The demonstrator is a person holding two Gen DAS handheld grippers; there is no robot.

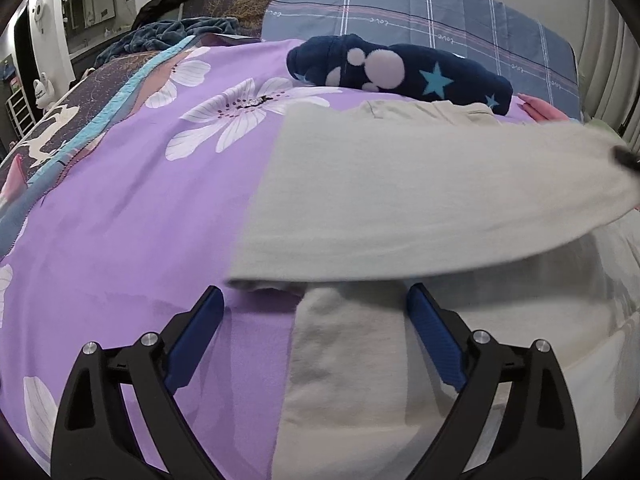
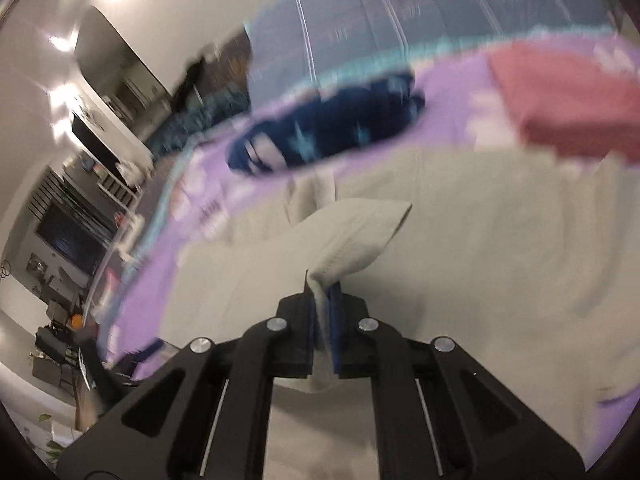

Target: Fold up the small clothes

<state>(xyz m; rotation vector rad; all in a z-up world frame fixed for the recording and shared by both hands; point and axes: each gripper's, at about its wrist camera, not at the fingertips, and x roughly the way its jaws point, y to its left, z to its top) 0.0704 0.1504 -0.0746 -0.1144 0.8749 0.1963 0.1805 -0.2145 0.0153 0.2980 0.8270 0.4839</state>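
Black arms of the left gripper fill the bottom of the left wrist view, angled down at the bed, jaws spread wide with nothing clamped; a strip of the pale garment lies on the bed between the blue pads. That garment rests on the purple floral bedspread, one part lifted and stretched toward the right edge, where a blurred dark tip meets it. Beyond it lie a navy starred garment and a grey checked pillow.

From the right wrist view, the right gripper tilts down over the bed, rolled to one side, jaws pressed together on a corner of the pale garment, which rises off the cloth spread below. Farther off, blurred, sit the navy piece and a folded red cloth.
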